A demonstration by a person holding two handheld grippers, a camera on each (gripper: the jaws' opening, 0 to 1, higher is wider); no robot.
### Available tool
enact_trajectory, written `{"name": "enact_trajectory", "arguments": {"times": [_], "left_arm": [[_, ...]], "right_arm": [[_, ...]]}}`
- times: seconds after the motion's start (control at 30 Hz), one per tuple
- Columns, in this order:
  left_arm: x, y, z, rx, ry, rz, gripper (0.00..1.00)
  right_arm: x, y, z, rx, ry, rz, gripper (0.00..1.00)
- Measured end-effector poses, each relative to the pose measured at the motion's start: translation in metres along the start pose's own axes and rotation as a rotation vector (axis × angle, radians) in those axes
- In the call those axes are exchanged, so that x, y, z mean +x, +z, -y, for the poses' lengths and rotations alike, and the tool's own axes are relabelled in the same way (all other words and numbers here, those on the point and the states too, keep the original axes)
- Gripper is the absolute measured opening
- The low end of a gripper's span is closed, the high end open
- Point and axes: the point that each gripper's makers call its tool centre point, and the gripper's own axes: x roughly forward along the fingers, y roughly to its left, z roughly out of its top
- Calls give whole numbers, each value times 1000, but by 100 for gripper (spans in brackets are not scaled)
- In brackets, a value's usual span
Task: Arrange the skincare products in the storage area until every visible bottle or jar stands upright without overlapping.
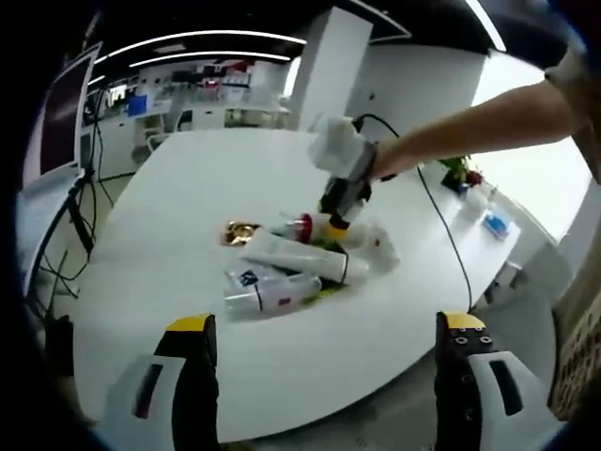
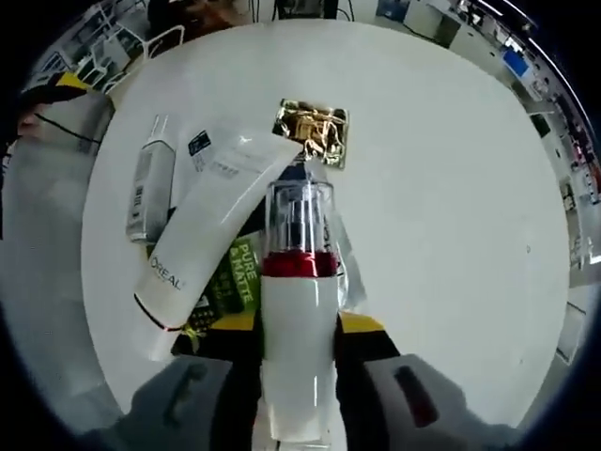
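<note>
Skincare bottle (image 2: 299, 310) sits clamped in the right gripper (image 2: 299, 338), base cut off; left gripper (image 1: 329, 343) gapes apart.

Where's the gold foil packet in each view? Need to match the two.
Left gripper view: gold foil packet sits left of the product pile, mid-frame on the white table.
Right gripper view: upper centre, just beyond the red-banded pump bottle held in the right tool.
Shared landmark: the white L'Oreal tube.

A broad white tabletop (image 1: 169, 282) fills an open office, a dark monitor (image 1: 61, 117) at its left edge, black cable (image 1: 441, 225) trailing across its right side, shelving and desks (image 1: 202, 103) beyond.
</note>
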Motion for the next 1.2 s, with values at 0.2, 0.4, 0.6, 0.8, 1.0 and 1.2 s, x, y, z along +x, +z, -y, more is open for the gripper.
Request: {"name": "enact_trajectory", "arguments": {"times": [0.2,0.4,0.6,0.8,1.0,1.2], "left_arm": [[0,2,1,20,-5,-9,94],[0,8,6,48,-17,-13,94],[-1,12,8,59,-27,-5,94],[-4,20,10,81,-37,14,94],[-12,41,12,107,-44,80,93],[-18,50,17,120,-69,103,93]], "right_arm": [[-1,-2,-1,4,-12,8,29],[-4,-3,-2,0,-31,18,28],[-15,-4,-3,13,-100,109,27],[-35,-5,-3,70,-128,190,27],[-59,1,-4,104,-166,271,27],[-86,10,-19,224,-146,424,27]]}}
